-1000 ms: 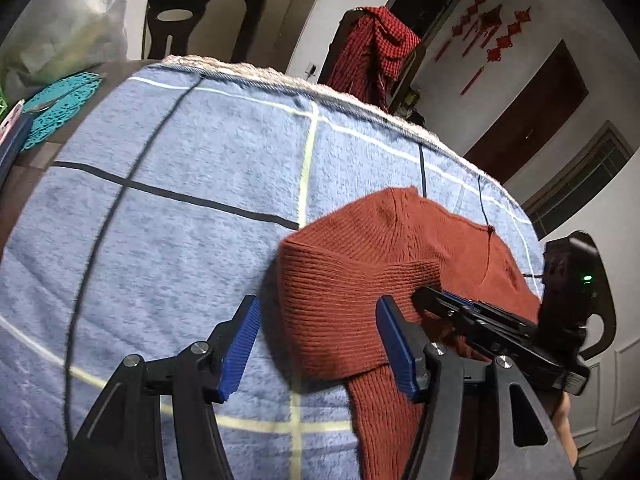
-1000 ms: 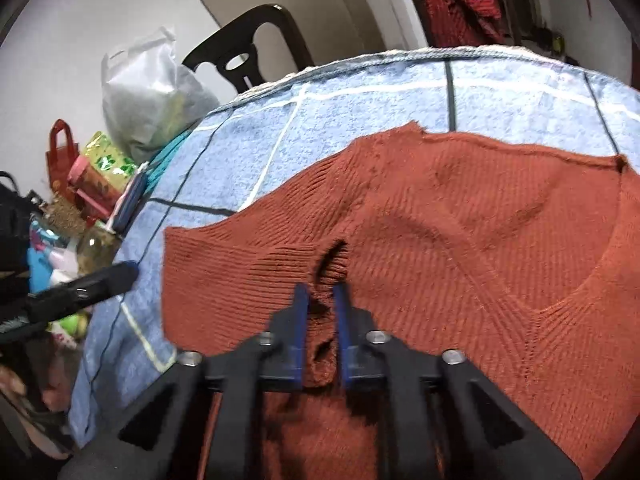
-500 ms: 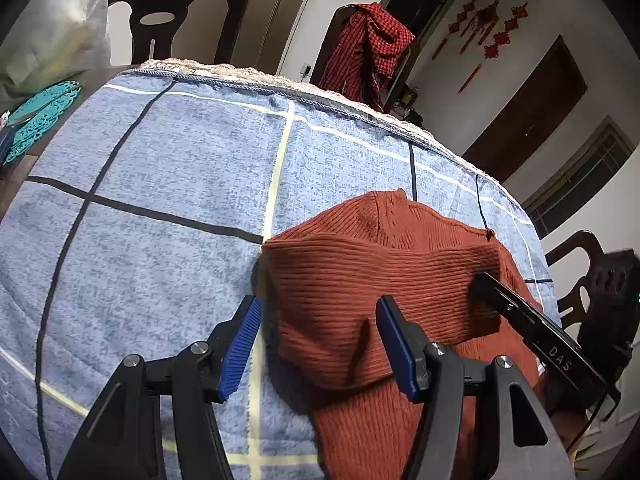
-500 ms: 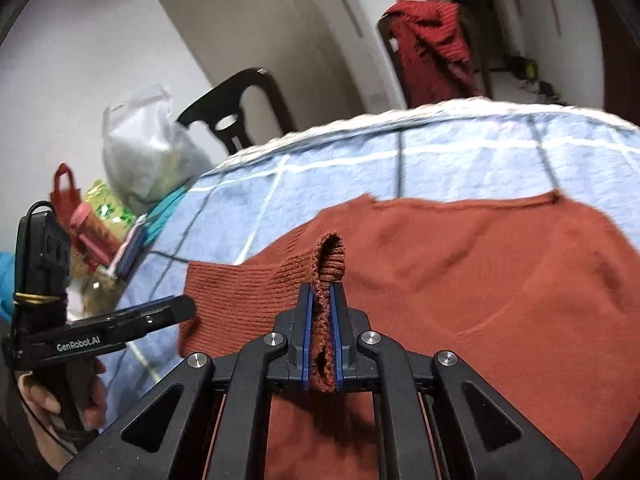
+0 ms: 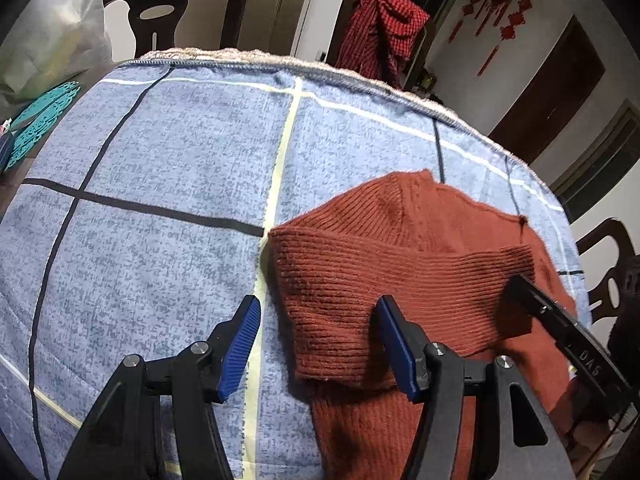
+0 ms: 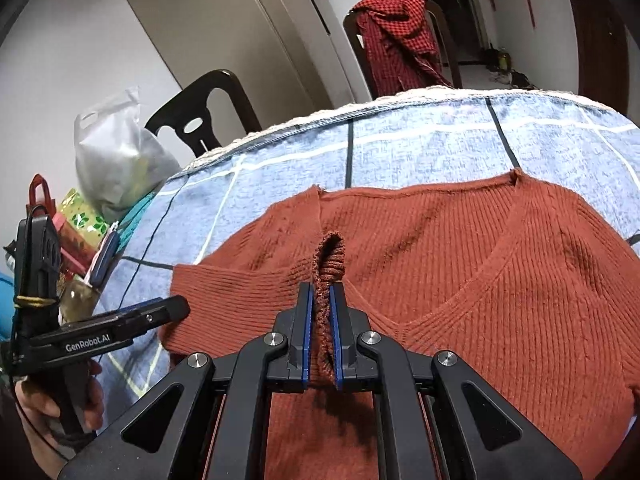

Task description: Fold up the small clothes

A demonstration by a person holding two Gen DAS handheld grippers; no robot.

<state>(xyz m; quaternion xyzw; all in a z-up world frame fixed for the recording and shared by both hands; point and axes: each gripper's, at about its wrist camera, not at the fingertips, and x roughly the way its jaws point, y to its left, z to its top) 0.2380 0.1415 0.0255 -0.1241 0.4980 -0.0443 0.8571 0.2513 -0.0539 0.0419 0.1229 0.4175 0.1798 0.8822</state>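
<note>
Early in the fold, I'd say. The rust-red ribbed knit V-neck sweater (image 6: 500, 280) lies face up on the blue checked blanket (image 5: 168, 168) covering the table, body mostly flat and neckline visible. One sleeve (image 5: 360, 288) is folded in across the chest, with its cuff (image 6: 329, 258) lifted off the body. Left to do, by my read: lay that sleeve down, bring in the other side, then fold the body up.

Right gripper (image 6: 320, 312): jaws nearly together, clamped on the cuff, which sticks up between the blue pads.

Left gripper (image 5: 320, 344): jaws wide apart, holding nothing. It hovers over the folded sleeve's outer edge, one pad above the blanket and the other above the knit; can't tell if either touches.
</note>
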